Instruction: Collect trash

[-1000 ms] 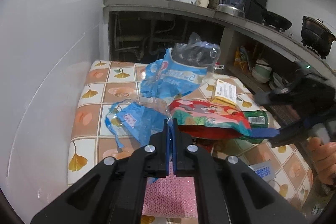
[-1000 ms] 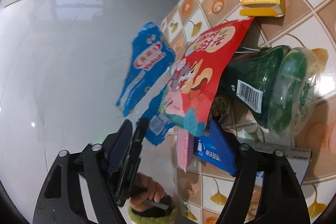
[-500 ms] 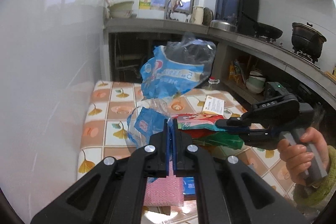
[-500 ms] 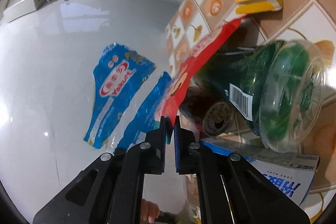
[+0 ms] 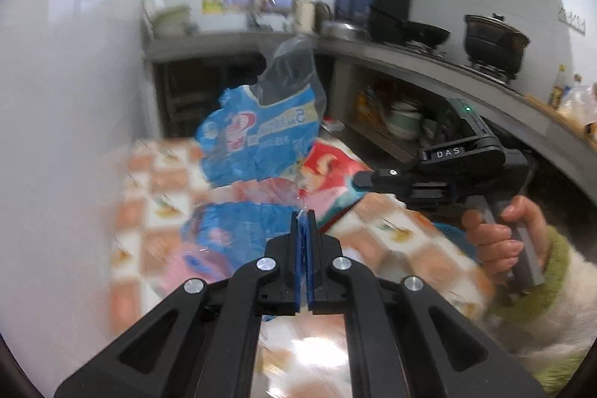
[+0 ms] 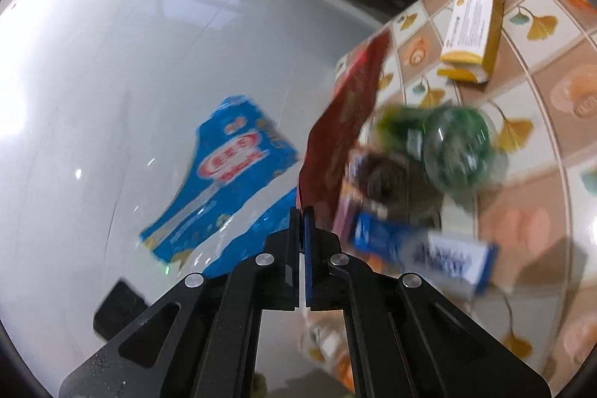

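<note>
The right tool (image 6: 301, 211) is pressed together on the lower corner of a red printed snack bag (image 6: 345, 122), a flat foil pouch whose long axis runs up and away from the tips, edge-on to this camera. In the left view the same right tool (image 5: 360, 179) reaches in from the right and the red pouch hangs off its tips, lifted clear of the orange-and-white tiled tabletop (image 5: 156, 181).

The left tool (image 5: 304, 215) is also pinched shut, gripping the thin edge of a blue-and-clear crumpled plastic wrapper (image 5: 261, 133) that rises straight ahead of and above its tips. The 2 pieces sit just beside each other, the red pouch to the right of the blue wrapper and near touching it.

Still on the tabletop, beyond and right of the right tool, lie a green plastic bottle (image 6: 455, 144), a blue-and-white carton (image 6: 429, 256) nearest the tips, and a yellow-and-white box (image 6: 472, 32) farthest off. Judging by this, the right tool is nearer all 3, so each loaded tool must drop its piece before more is gathered; no bin shows in either view.
</note>
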The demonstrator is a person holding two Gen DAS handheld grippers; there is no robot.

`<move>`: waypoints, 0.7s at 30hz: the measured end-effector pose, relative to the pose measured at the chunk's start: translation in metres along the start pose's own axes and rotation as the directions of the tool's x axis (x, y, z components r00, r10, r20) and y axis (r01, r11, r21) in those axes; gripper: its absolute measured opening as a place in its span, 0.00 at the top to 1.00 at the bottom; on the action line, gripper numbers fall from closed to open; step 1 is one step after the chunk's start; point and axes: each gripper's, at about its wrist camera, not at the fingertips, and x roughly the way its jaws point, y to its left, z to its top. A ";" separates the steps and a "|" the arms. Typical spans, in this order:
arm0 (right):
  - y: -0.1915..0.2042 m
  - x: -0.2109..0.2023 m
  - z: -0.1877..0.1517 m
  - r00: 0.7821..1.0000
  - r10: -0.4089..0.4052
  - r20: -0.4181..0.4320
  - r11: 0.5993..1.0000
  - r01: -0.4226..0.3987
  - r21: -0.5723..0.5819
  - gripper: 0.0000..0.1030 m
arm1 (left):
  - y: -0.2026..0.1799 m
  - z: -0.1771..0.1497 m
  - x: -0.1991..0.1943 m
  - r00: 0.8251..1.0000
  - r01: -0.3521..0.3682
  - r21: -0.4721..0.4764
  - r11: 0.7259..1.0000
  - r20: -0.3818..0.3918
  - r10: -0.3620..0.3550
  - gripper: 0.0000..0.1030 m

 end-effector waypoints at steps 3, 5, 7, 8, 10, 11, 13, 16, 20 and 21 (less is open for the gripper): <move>-0.011 -0.018 -0.032 0.999 0.004 -0.045 1.000 -0.004 0.006 1.00 | -0.022 -0.017 -0.002 0.995 0.078 -0.036 0.996 -0.067 -0.080 0.99; -0.025 -0.035 -0.055 0.998 0.004 -0.063 0.999 -0.002 0.032 1.00 | -0.030 -0.027 -0.002 0.987 0.127 -0.066 0.990 -0.092 -0.133 0.99; -0.039 -0.050 -0.073 0.998 -0.009 -0.066 0.998 0.013 0.055 1.00 | -0.039 -0.042 0.001 0.968 0.205 -0.137 0.969 -0.118 -0.221 0.99; -0.049 -0.059 -0.085 0.997 -0.025 -0.067 0.997 0.030 0.076 1.00 | -0.040 -0.046 0.004 0.960 0.231 -0.163 0.959 -0.125 -0.252 0.99; -0.065 -0.073 -0.102 0.997 -0.050 -0.064 0.993 0.057 0.105 1.00 | -0.040 -0.063 0.014 0.923 0.317 -0.273 0.908 -0.133 -0.362 0.99; -0.074 -0.081 -0.111 0.996 -0.068 -0.055 0.990 0.074 0.121 1.00 | -0.039 -0.071 0.020 0.906 0.344 -0.320 0.883 -0.135 -0.402 0.99; -0.089 -0.092 -0.121 0.993 -0.115 -0.037 0.982 0.119 0.143 1.00 | -0.034 -0.090 0.033 0.880 0.366 -0.410 0.836 -0.140 -0.454 0.99; -0.111 -0.102 -0.130 0.988 -0.156 -0.009 0.969 0.155 0.193 1.00 | -0.023 -0.110 0.049 0.873 0.342 -0.493 0.800 -0.147 -0.464 0.99; -0.121 -0.101 -0.128 0.961 -0.275 0.002 0.949 0.271 0.163 0.87 | 0.003 -0.128 0.069 0.863 0.332 -0.614 0.716 -0.108 -0.493 0.99; -0.120 -0.100 -0.125 0.951 -0.310 0.008 0.941 0.305 0.149 0.83 | 0.011 -0.134 0.075 0.860 0.327 -0.648 0.688 -0.098 -0.501 0.99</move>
